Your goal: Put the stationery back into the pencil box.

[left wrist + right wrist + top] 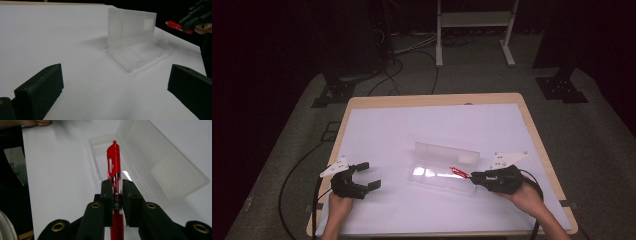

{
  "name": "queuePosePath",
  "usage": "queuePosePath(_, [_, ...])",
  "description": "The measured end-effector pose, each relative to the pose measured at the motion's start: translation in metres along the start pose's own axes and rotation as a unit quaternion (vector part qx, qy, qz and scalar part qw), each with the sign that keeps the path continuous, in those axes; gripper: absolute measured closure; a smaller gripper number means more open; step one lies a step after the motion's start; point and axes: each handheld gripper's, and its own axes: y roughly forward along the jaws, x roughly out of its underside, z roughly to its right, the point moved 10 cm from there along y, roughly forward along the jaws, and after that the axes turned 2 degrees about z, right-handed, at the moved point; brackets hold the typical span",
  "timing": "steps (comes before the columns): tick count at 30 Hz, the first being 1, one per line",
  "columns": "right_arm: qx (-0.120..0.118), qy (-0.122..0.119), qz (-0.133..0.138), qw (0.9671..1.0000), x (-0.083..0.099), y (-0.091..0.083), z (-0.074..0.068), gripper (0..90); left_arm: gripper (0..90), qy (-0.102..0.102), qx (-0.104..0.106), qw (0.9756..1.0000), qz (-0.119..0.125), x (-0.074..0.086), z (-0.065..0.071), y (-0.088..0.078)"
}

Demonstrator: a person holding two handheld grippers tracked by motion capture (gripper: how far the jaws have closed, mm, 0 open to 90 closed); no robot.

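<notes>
A clear plastic case (439,170) lies open in the middle of the white mat, its lid (444,152) standing up at the far side. My right gripper (473,176) is shut on a red pen (458,172), whose tip reaches over the case's right end. In the right gripper view the red pen (114,167) runs straight out between the jaws above the open case (140,155). My left gripper (368,175) rests open at the mat's near left, nothing between its fingers. From the left gripper view the case (135,37) sits ahead, with the pen (178,26) at upper right.
The white mat (412,130) covers a wooden table (532,125). Beyond the table are a dark floor with cables (412,65) and the legs of a white stand (474,30). Black stand feet (562,87) sit at the far right.
</notes>
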Motion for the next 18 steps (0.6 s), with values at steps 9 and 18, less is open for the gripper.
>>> queuePosePath(9, [-0.009, -0.008, -0.004, 0.9999, -0.008, 0.013, -0.001, 78.9, 0.0, 0.000, 0.000, 1.0000, 0.000, 0.000, 0.000, 0.000])
queuePosePath(18, [-0.020, -0.016, -0.015, 0.9996, -0.013, 0.029, 0.000, 78.9, 0.0, 0.001, 0.001, 1.0000, 0.001, 0.000, 0.000, 0.000])
